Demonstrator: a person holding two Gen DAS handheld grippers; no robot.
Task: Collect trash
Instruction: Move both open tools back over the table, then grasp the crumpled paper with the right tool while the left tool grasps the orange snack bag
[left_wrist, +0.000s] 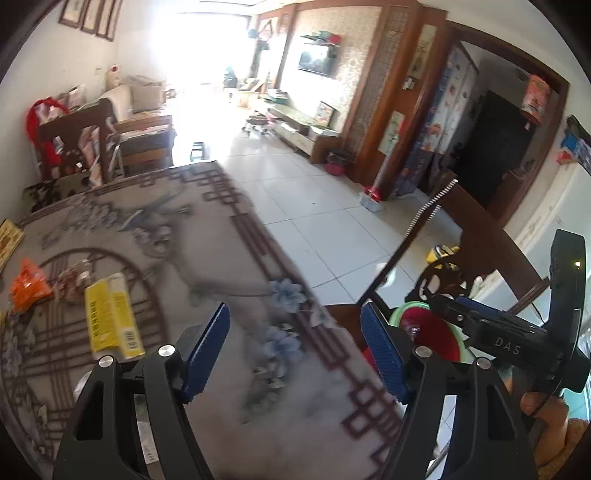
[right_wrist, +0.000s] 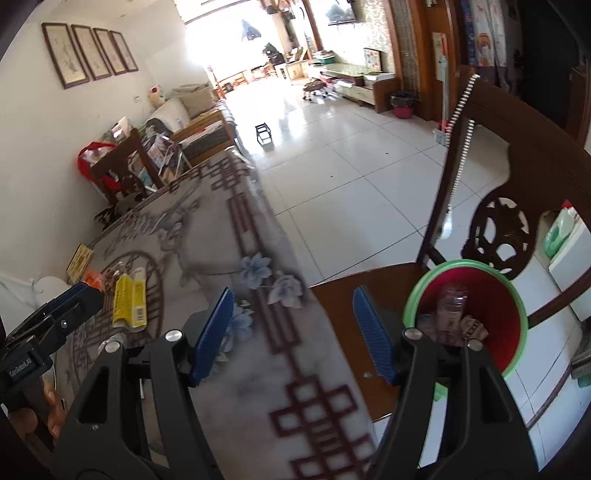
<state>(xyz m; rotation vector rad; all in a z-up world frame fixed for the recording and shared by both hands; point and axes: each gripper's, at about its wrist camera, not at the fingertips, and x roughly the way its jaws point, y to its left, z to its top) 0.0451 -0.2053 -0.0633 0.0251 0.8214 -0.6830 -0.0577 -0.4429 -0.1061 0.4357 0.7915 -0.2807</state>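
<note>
Yellow packaging of a box (left_wrist: 112, 316) lay near the table's (left_wrist: 229, 369) left edge, just beside an orange wrapper (left_wrist: 27, 284) and a crumpled brown scrap (left_wrist: 72, 282). Past the table's right edge a red bin (right_wrist: 491, 314) with a green rim stood on a wooden chair (right_wrist: 376, 280), holding trash. The left gripper (left_wrist: 295, 350) and right gripper (right_wrist: 293, 332) both hung with jaws wide and nothing between them.

Glossy white floor tiles (right_wrist: 332, 166); dark polished wooden chair (right_wrist: 517, 177); smooth printed tabletop (right_wrist: 236, 387); shiny plastic bin (right_wrist: 513, 332); ribbed blue pads (right_wrist: 373, 332) on matt black grippers.
</note>
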